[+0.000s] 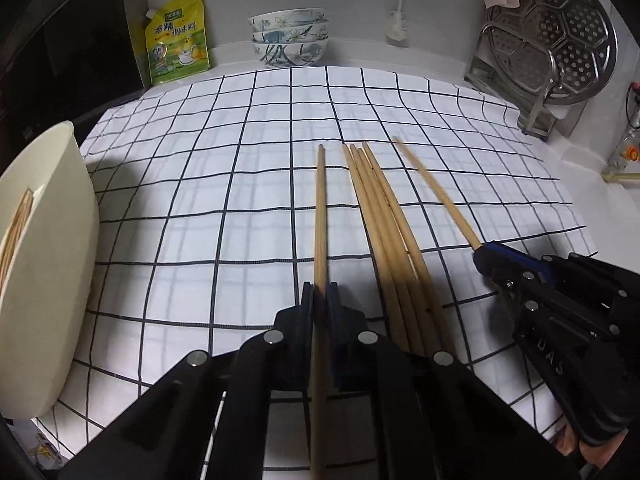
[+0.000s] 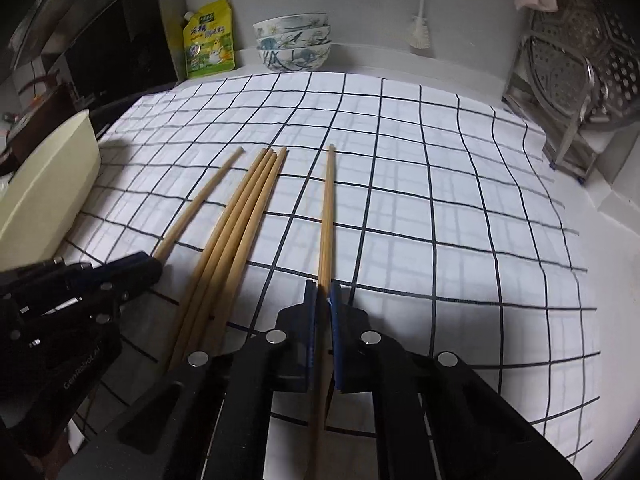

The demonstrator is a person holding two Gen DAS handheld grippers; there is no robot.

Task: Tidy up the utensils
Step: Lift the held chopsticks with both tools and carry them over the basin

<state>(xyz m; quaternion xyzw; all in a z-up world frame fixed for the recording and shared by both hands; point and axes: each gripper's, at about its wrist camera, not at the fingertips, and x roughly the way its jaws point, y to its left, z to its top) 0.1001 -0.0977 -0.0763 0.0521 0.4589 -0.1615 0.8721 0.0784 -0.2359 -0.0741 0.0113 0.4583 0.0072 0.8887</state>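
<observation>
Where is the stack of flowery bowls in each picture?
Left wrist view: the stack of flowery bowls sits at the top, a little left of middle, against the back wall beyond the checked cloth.
Right wrist view: the stack is again at the top, just left of middle, by the wall.
Shared landmark: the yellow-green pouch stands to the left of the bowls in both views.
</observation>
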